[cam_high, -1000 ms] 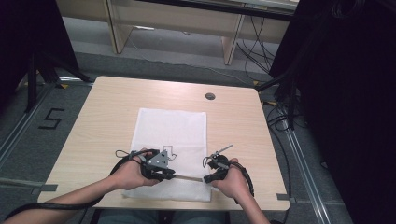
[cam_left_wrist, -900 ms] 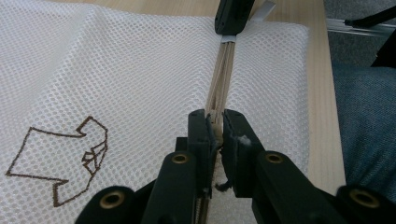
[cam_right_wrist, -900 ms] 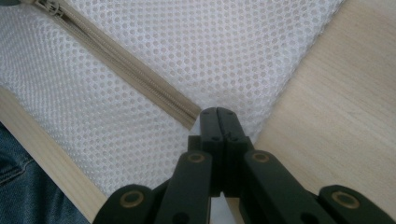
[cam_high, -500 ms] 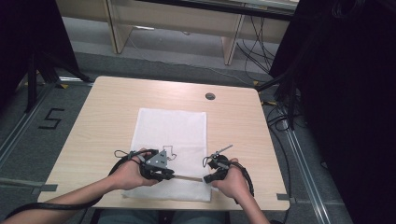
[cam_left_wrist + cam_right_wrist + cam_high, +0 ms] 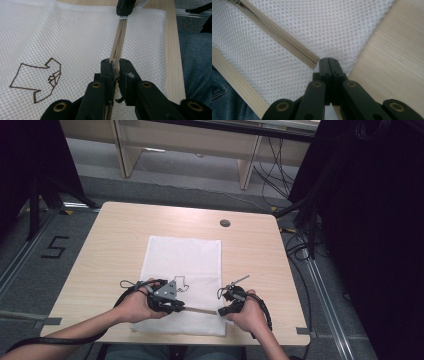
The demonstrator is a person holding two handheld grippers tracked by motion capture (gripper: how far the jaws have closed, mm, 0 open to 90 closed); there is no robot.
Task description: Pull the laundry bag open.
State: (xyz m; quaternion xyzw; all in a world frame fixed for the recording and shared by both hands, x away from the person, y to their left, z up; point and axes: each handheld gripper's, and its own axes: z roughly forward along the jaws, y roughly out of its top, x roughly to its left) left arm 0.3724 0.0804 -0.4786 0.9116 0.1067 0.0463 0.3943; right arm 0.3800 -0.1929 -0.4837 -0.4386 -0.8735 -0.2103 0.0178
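Pale wooden counter (image 5: 110, 250) carries my white mesh zip bag (image 5: 185, 260), lying flat near its front edge. My left tongs (image 5: 114, 66) are clamped on the beige zipper (image 5: 119, 37) at its slider end; my right tongs (image 5: 329, 62) are pinched shut on mesh at the zipper's far end. Uneven pulling could snag teeth or let the thin mesh slip free, I judge.

white mesh bag (image 5: 75, 32), beige zipper (image 5: 119, 37)
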